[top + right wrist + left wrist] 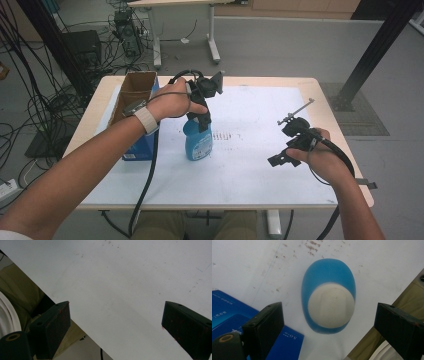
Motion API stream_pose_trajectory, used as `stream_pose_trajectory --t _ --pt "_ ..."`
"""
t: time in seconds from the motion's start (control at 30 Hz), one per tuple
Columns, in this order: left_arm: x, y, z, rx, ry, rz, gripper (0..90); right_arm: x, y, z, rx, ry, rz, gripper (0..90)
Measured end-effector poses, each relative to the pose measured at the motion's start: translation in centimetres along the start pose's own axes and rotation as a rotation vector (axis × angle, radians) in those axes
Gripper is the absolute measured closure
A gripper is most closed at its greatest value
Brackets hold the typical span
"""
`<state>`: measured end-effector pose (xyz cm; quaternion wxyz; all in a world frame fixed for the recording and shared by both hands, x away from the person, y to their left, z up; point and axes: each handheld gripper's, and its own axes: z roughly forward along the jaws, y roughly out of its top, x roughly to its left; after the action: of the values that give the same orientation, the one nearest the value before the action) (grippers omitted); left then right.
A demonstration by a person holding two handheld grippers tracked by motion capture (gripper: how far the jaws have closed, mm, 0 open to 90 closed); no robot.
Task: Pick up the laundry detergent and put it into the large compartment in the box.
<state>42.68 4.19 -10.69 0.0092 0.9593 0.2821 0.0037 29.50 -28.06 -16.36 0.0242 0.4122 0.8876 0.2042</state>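
Note:
A blue bottle with a white cap stands upright on the white table sheet, left of centre. My left gripper hangs straight above it, pointing down. In the left gripper view the bottle and its cap lie between the wide-apart jaws of the left gripper, which touch nothing. My right gripper hovers low over the sheet at the front right. The right gripper is open, with bare sheet between its jaws.
A blue box with an open cardboard top stands just left of the bottle, and the box lies close to the left jaw. The table's front edge runs under the right gripper. Cables cover the floor at the left.

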Motion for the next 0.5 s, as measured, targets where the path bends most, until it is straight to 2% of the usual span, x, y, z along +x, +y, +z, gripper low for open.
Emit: stream_pose_trajectory --t 0.1,0.5 --pt "0.05 -0.08 0.05 -0.001 -0.005 -0.009 9.5 0.01 0.03 -0.01 -0.001 -0.001 -0.002 8.4" --pt "0.19 -0.07 0.12 -0.002 -0.007 -0.003 9.5 -0.05 0.00 0.05 -0.003 0.000 -0.005 8.4"
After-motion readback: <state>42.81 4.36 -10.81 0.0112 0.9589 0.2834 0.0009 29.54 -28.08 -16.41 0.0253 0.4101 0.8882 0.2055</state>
